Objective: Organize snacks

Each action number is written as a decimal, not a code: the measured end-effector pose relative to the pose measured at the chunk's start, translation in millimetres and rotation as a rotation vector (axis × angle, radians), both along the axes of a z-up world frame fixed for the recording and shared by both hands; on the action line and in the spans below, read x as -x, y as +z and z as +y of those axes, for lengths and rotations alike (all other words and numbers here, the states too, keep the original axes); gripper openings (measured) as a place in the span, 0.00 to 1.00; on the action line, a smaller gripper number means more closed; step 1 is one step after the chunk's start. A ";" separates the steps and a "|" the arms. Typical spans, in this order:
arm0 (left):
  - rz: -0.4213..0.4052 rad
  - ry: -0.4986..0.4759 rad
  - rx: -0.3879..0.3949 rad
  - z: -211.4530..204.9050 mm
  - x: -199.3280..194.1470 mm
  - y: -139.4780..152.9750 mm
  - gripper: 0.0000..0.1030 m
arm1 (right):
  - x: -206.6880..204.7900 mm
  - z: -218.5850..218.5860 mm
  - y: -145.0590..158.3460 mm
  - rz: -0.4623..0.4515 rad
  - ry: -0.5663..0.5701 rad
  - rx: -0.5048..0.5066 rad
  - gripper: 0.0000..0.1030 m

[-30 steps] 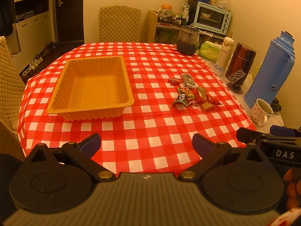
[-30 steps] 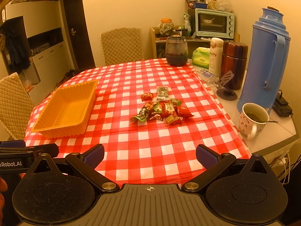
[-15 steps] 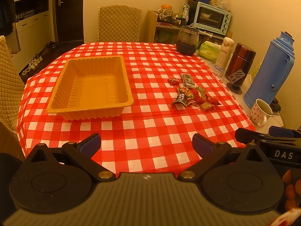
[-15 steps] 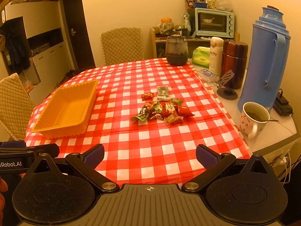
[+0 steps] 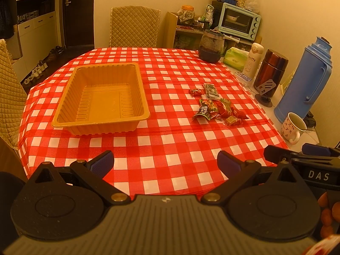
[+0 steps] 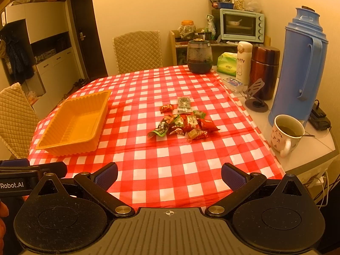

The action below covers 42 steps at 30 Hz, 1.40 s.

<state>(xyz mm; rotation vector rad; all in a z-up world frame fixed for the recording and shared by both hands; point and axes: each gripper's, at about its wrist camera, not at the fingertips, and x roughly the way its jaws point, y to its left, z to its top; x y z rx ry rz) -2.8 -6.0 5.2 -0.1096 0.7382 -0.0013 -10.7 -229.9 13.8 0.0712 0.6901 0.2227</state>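
A pile of wrapped snacks [image 5: 218,110] lies on the red checked tablecloth, right of an empty orange plastic tray [image 5: 74,121]. In the right wrist view the snacks [image 6: 184,124] lie mid-table and the tray [image 6: 102,114] is to the left. A small red candy [image 6: 166,108] and a dark flat packet [image 6: 183,104] lie just behind the pile. My left gripper [image 5: 165,164] is open and empty above the near table edge. My right gripper [image 6: 169,176] is open and empty, also at the near edge, well short of the snacks.
A blue thermos [image 6: 301,63], a mug with a spoon [image 6: 285,135], a brown flask [image 6: 264,70], a white bottle [image 6: 242,63] and a phone stand [image 6: 256,99] stand along the right side. A dark jar [image 6: 199,56] stands at the back. Quilted chairs [image 6: 138,51] stand behind and left.
Both grippers have edged slightly; the views have shifted very little. Nothing on the table has moved.
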 end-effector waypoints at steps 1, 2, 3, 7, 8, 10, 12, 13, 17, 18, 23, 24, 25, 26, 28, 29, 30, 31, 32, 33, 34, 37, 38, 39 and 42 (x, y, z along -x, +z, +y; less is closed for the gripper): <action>0.000 0.000 0.000 0.2 0.0 0.0 0.99 | 0.0 0.1 0.0 0.000 0.000 0.000 1.00; 0.000 0.001 0.001 -0.9 0.1 0.1 0.99 | 0.1 0.2 0.0 0.000 0.000 0.000 1.00; 0.001 0.001 0.003 -0.8 0.1 0.1 0.99 | 0.0 0.0 -0.2 0.000 0.000 0.000 1.00; 0.001 0.000 0.005 -0.7 0.5 -0.1 0.99 | 0.0 0.0 -0.3 0.000 -0.001 0.000 1.00; 0.001 0.000 0.006 -1.2 0.6 -0.1 0.99 | -0.1 0.0 -0.4 0.000 0.000 -0.001 1.00; 0.001 0.000 0.004 -0.8 0.7 -0.1 0.99 | -0.1 0.0 -0.5 0.000 0.000 -0.001 1.00; 0.000 0.000 0.004 -0.1 0.6 -0.2 0.99 | 0.2 0.5 -0.4 0.000 0.000 -0.001 1.00; 0.000 0.000 0.003 -0.6 0.7 -0.1 0.99 | 0.0 0.1 -0.5 0.000 0.000 -0.002 1.00; 0.001 0.001 0.003 -0.8 0.8 -0.2 0.99 | 0.0 0.4 -0.7 0.001 -0.001 -0.002 1.00; 0.002 0.002 0.005 0.5 0.7 -0.6 0.99 | -0.1 0.1 -0.8 0.001 0.000 -0.002 1.00; 0.002 0.003 0.009 -0.7 1.2 -1.3 0.99 | 0.8 2.9 -3.9 0.006 0.002 -0.005 1.00; 0.002 0.004 0.010 0.3 1.1 -1.0 0.99 | 0.9 3.2 -4.5 0.007 0.001 -0.006 1.00; 0.001 0.005 0.014 0.3 0.9 -1.1 0.99 | 1.1 3.4 -5.1 0.008 0.001 -0.007 1.00; -0.001 0.006 0.017 -0.4 1.0 -0.9 0.99 | 1.3 3.5 -5.5 0.008 0.000 -0.008 1.00; -0.003 0.007 0.024 1.6 0.4 -0.6 0.99 | -0.8 1.4 -5.7 0.010 -0.002 -0.011 1.00; -0.005 0.008 0.029 1.8 0.0 -0.4 0.99 | -1.0 1.2 -5.6 0.009 -0.002 -0.011 1.00; -0.006 0.009 0.034 3.4 -0.9 -0.7 0.99 | -1.0 1.5 -5.8 0.007 -0.002 -0.013 1.00; -0.007 0.009 0.039 4.3 -2.0 -0.9 0.99 | -2.5 -0.6 -5.8 0.004 -0.004 -0.017 1.00; -0.007 0.009 0.046 5.9 -3.9 -1.6 0.99 | -3.9 -2.6 -6.0 0.002 -0.006 -0.022 1.00; -0.006 0.008 0.053 7.6 -6.4 -2.6 0.99 | -6.0 -3.9 -7.1 -0.003 -0.010 -0.030 1.00; -0.004 0.007 0.059 7.9 -9.2 -3.8 0.99 | -8.5 -5.1 -8.6 -0.007 -0.016 -0.035 1.00; 0.008 -0.003 0.080 8.0 -20.8 -10.3 0.99 | -19.1 -8.2 -14.5 -0.006 -0.041 -0.047 1.00; 0.015 -0.007 0.088 7.5 -26.2 -13.5 0.99 | -23.0 -9.4 -16.5 -0.006 -0.049 -0.051 1.00; 0.022 -0.009 0.097 7.5 -32.1 -16.8 0.99 | -27.5 -10.9 -18.3 -0.005 -0.057 -0.053 1.00; 0.031 -0.019 0.121 4.2 -51.4 -24.9 0.99 | -43.8 -19.1 -23.0 -0.010 -0.094 -0.063 0.99</action>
